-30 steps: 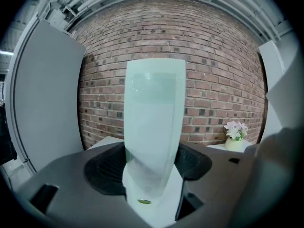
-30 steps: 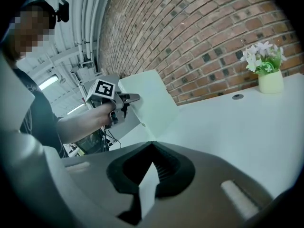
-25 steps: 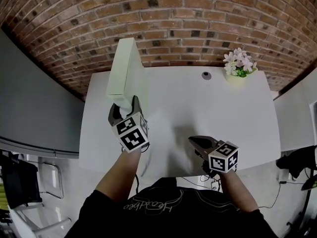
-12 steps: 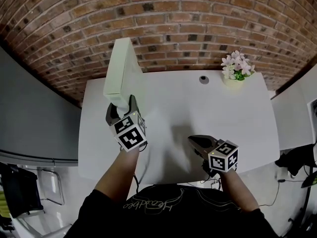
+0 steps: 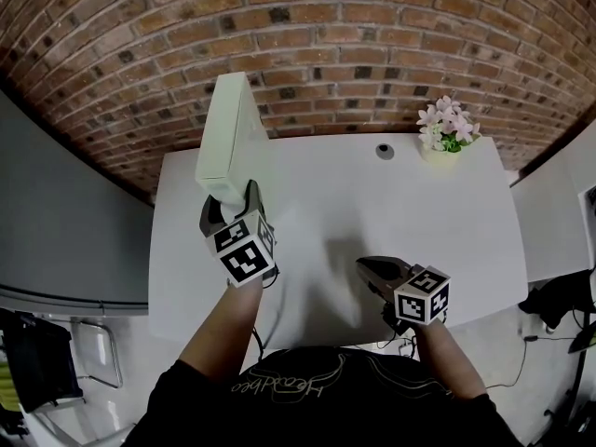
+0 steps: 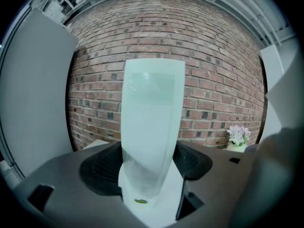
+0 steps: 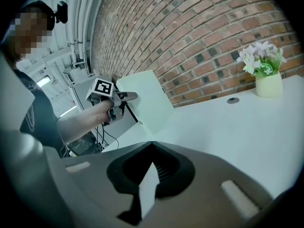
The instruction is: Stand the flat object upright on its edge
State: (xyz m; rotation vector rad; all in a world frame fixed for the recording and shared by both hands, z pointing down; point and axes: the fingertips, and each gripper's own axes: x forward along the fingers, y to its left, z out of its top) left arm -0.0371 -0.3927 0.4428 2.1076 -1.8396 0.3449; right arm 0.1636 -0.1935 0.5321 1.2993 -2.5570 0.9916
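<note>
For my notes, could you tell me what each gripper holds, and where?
The left gripper grips the board by its near edge; the right gripper holds nothing.

Wht flat board (image 5: pixel 226 128), upright on edge

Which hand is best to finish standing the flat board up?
Left. The left gripper clamps the flat board between its fingers, holding it up on edge. The right gripper is shut, empty, away from it.

shirt (image 5: pixel 326 408): black, pale script | left tongs (image 5: pixel 231 208), right tongs (image 5: pixel 363 264): dark grey, black-white marker cubes
</note>
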